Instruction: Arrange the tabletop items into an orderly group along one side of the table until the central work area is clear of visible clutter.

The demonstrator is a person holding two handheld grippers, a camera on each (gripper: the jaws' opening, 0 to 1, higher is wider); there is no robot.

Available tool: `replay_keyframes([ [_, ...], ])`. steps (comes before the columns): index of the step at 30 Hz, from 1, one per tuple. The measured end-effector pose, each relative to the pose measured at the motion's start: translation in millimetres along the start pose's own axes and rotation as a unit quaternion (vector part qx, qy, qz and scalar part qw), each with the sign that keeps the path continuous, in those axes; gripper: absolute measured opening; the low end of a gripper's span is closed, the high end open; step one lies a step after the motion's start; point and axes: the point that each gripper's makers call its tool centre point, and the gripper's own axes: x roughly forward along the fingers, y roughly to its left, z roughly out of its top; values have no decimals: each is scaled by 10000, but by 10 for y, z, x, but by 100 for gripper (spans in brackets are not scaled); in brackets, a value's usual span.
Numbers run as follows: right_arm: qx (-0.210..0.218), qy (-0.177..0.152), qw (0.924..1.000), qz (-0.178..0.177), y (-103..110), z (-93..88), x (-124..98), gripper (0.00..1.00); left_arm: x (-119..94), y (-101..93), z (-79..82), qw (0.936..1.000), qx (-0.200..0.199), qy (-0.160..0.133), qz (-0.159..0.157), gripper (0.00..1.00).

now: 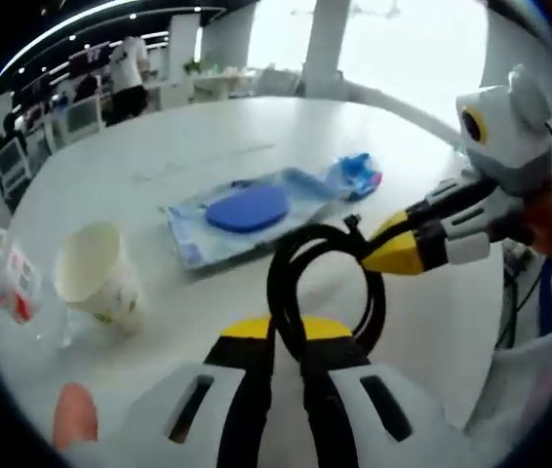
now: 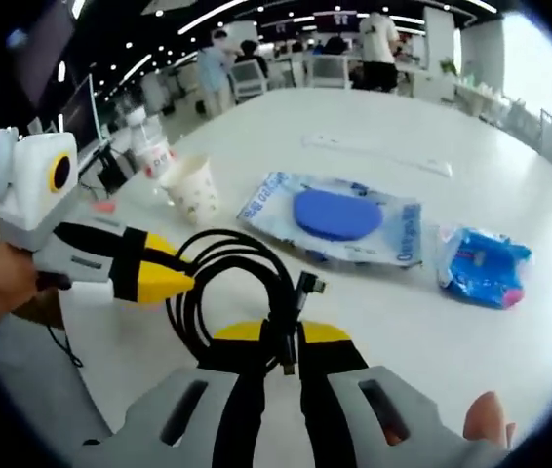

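Both grippers are gripping one coiled black cable (image 1: 323,283) above the white table (image 1: 159,156), the left gripper (image 1: 286,336) clenched on the near arc of the loop and the right gripper (image 2: 286,341) pinched on the strands beside the plug end. In the left gripper view, the yellow tips of the right gripper are closing on the coil's far side. The step in hand appears to be gathering the cable for the tidy group. A flat blue-and-white packet (image 2: 339,219) is lying mid-table, a small crumpled blue wrapper (image 2: 483,265) just beside it, and a paper cup (image 2: 194,188) and a plastic bottle (image 2: 149,144) are standing toward one edge. The next move likely calls for carrying the coil toward the cup's edge without letting it spring open.
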Motion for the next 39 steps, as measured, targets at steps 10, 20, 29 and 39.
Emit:
replay_keyframes([
  [10, 179, -11, 9995, -251, -334, -144, -247, 12, 234, -370, 173, 9992, 294, 66, -246, 7],
  [20, 423, -45, 9979, -492, -675, -298, -456, 12, 472, -691, 337, 9973, 556, 162, -462, 7],
  [29, 576, -49, 9965, -603, -909, -356, -517, 12, 684, -825, 426, 9959, 657, 265, -561, 7],
  [39, 746, 35, 9954, -602, -1143, -394, -436, 12, 897, -876, 467, 9957, 591, 335, -630, 8],
])
